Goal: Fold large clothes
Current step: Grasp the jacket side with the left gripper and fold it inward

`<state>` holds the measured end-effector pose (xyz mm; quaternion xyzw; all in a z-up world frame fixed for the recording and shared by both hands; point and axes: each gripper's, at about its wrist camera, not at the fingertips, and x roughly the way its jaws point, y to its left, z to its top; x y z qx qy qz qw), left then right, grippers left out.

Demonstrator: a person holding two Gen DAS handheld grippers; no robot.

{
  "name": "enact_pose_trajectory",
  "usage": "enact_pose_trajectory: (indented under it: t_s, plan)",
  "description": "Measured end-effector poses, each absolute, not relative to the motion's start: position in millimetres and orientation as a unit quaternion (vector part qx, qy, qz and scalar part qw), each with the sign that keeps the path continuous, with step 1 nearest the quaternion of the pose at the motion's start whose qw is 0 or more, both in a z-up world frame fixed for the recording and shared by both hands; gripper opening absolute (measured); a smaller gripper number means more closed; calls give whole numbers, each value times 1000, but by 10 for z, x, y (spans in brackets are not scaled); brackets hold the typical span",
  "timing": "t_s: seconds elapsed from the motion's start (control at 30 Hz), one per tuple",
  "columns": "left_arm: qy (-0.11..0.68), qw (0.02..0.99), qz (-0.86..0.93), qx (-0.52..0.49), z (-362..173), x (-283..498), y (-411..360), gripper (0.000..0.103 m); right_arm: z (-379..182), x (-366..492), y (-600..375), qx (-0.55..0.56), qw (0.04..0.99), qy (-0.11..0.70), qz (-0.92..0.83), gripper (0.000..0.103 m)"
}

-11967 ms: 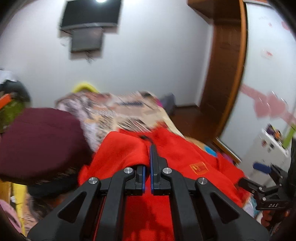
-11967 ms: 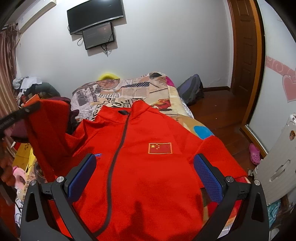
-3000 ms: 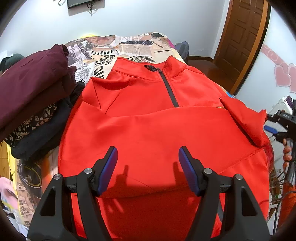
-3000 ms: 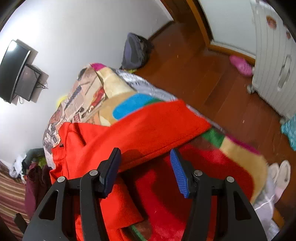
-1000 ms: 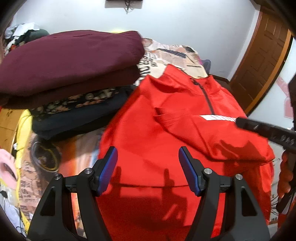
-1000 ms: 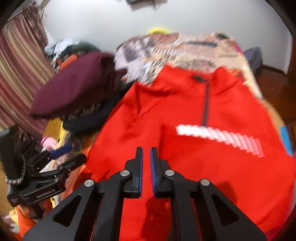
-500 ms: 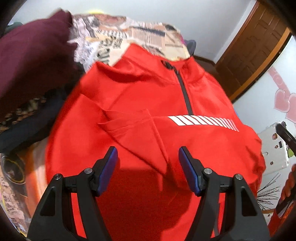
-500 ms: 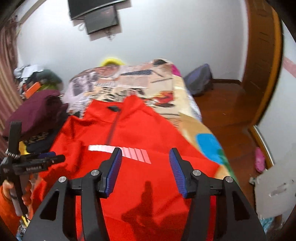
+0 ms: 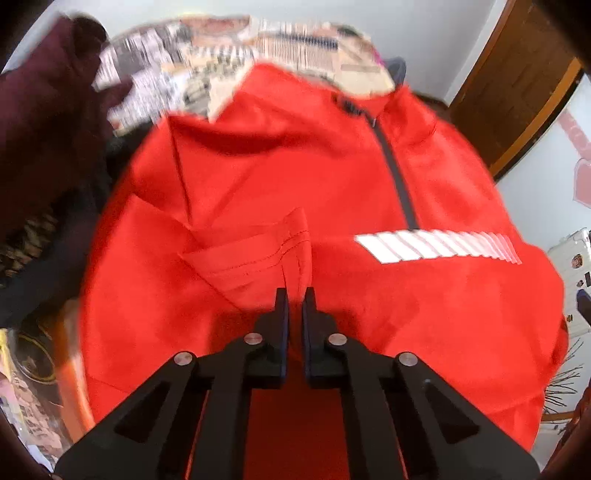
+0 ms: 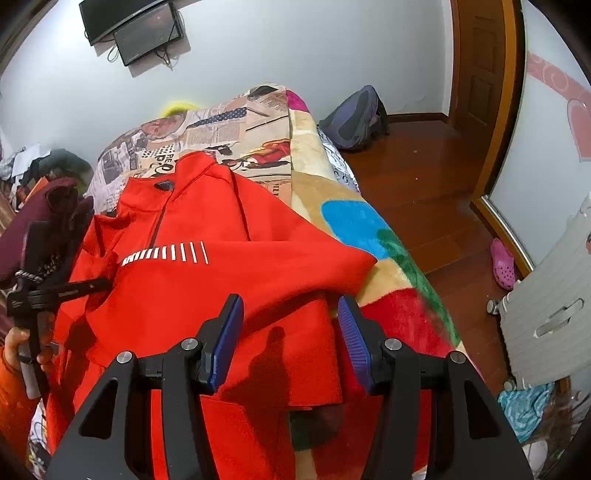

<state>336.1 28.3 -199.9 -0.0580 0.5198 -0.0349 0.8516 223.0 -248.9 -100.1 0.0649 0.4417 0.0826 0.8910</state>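
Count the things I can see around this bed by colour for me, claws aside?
Red: 1, the red jacket
Maroon: 1, the folded maroon garment
Grey-purple: 1, the backpack on the floor
Pink: 1, the pink clog
Black: 2, the wall screens
Multicoloured: 1, the patterned blanket
Total: 7

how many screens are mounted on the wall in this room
2. A larger black screen hangs high on the wall beyond the bed, and a smaller screen sits just below it, overlapping. Others may be out of view.
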Motion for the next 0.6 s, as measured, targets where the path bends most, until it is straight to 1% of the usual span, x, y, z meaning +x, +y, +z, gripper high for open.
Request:
enact_pose_trajectory:
  t_s: [0.2, 0.33, 0.43, 0.6]
  plan:
    - [409, 912, -18, -26, -1300, 2919, 493, 3, -1031, 2241, -2439, 64, 889, 444, 94, 49]
    - [371, 929, 7, -11, -1083, 2726, 682, 3, -1114, 2251, -2330, 60, 882, 456, 107, 49]
    - [378, 926, 18, -10, -1138, 2647, 818, 3, -1186, 2243, -2256, 59, 875, 466, 117, 49]
    - [422, 905, 50, -28, -1533, 2542, 1090, 4, -1315, 2212, -2164, 47, 867, 483, 116, 49]
